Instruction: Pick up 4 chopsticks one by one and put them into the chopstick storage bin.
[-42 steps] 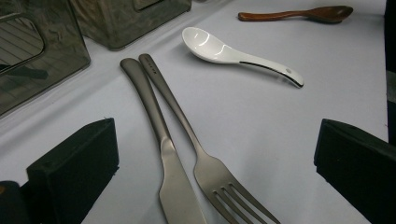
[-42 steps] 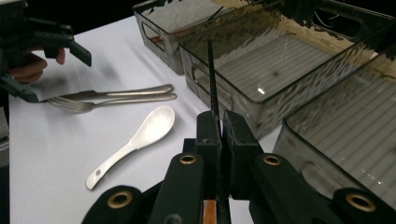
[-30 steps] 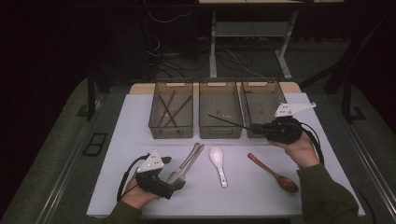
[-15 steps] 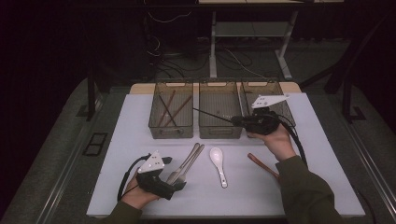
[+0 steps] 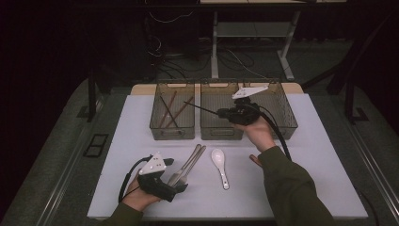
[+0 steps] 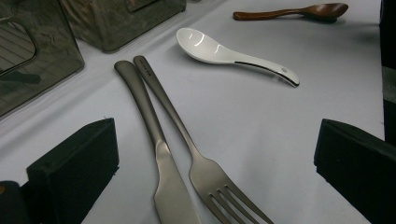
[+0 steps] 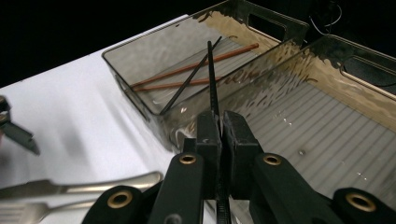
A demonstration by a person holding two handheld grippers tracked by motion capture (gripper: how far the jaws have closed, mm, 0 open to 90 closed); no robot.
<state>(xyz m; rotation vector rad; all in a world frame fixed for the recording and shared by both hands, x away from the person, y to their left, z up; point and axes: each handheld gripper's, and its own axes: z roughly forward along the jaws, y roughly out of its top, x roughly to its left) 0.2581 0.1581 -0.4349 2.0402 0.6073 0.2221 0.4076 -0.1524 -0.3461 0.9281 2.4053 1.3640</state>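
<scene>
While the left gripper (image 5: 181,187) rested low on the white counter (image 5: 324,155), its jaws stood wide apart around the lower ends of a knife (image 6: 159,163) and a fork (image 6: 205,175), not closed on either. Those two lay side by side, touching, handles pointing toward the bins. Just right of them lay a white spoon (image 5: 219,165); further right a brown wooden spoon (image 6: 299,11). Left bin (image 5: 172,110) held two brown chopsticks (image 7: 196,70) and a black one (image 7: 187,84). Right gripper (image 5: 219,113) hovered over the middle bin (image 5: 221,113), jaws clamped tight on a black chopstick (image 7: 212,79), its tip reaching out over the left bin. Third bin (image 5: 282,110) sat at the far right.
</scene>
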